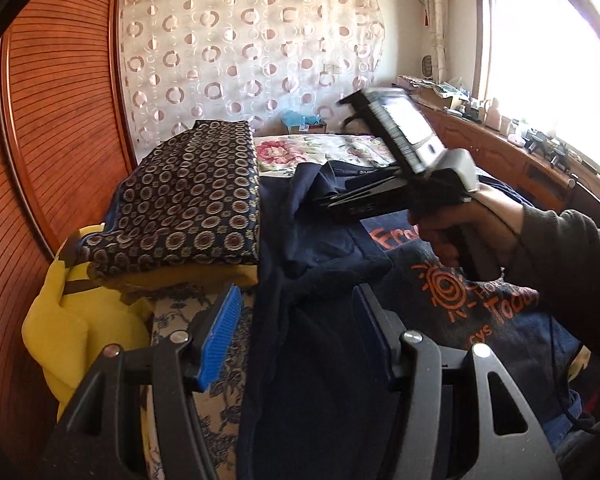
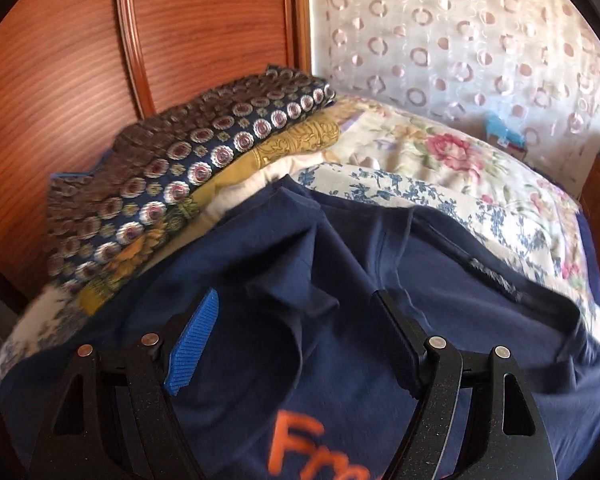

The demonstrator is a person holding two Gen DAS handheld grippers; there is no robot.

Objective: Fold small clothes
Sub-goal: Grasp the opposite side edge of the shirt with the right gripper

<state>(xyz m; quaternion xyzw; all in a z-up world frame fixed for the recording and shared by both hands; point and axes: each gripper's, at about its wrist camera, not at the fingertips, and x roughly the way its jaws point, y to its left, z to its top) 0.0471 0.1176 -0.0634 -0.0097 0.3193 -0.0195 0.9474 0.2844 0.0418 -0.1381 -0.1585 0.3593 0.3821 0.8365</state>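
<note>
Garment: a navy T-shirt with orange print lies crumpled on the bed, spread from the near edge toward the middle; its collar and label face the far right in the right wrist view.
Neighbours: a stack of folded cloths sits just to the left of the shirt, a dark circle-patterned piece on top and yellow ones under it; a yellow bag hangs off the bed's near-left corner.
Left claw: released, its two fingers spread wide with a fold of navy fabric running loose between them; nothing is pinched.
Right claw: also spread apart, hovering low over the shirt's upper chest, above the orange lettering; it grips nothing. In the left wrist view it looks blurred.
Handling: the shirt reads as light, thin, limp knit; it will sag and drag and will not keep a crease unless laid flat. It is not fragile, and the cloth should not slip from ribbed pads.
Where to hold: probably the two shoulder seams or the hem corners, one per claw, pinching a single layer at the edge so the body hangs straight.
Risk: a bunched fold may be caught instead, or the neighbouring stack nudged.
</note>
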